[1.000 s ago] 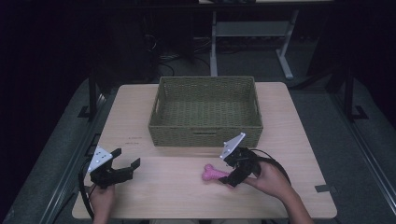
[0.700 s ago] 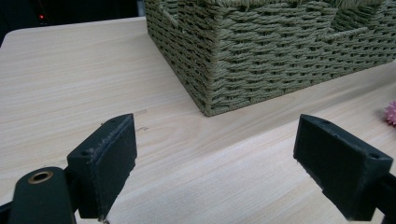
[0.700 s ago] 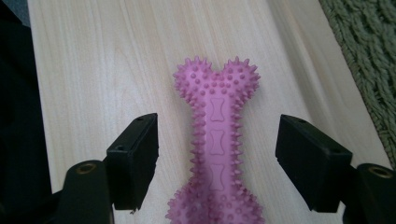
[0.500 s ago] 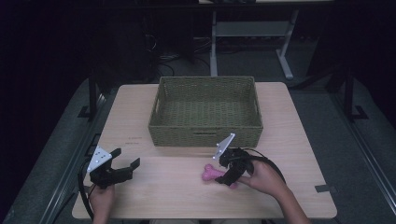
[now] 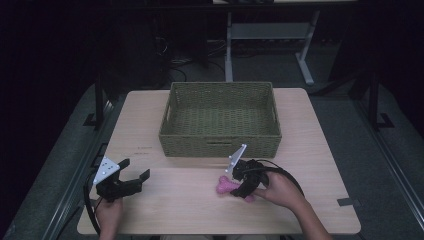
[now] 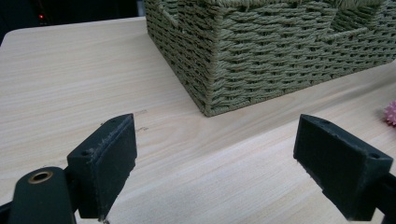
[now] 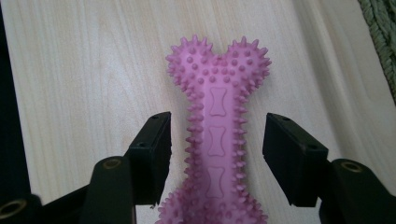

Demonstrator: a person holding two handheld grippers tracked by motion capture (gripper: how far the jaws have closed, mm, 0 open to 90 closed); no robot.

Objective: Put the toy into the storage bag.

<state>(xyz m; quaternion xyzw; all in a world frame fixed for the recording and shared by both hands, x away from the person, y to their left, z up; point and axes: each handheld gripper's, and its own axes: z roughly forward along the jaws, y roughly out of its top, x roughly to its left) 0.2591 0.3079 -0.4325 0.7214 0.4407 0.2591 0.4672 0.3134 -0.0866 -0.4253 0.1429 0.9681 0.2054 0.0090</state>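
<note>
Pink spiked rubber bone toy (image 7: 216, 140) lies flat on the table (image 5: 190, 205) in front of the wicker basket (image 5: 220, 142). Right gripper (image 7: 217, 147) straddles its narrow shaft, jaws just closing, gaps both sides. Likely light, squashy; waist gives the best grip. Left gripper (image 6: 215, 158) is spread wide, idle.

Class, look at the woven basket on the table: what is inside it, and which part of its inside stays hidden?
The woven basket shows only its own bare woven floor; no object lies on it. The strip of floor behind its near wall is covered.
</note>
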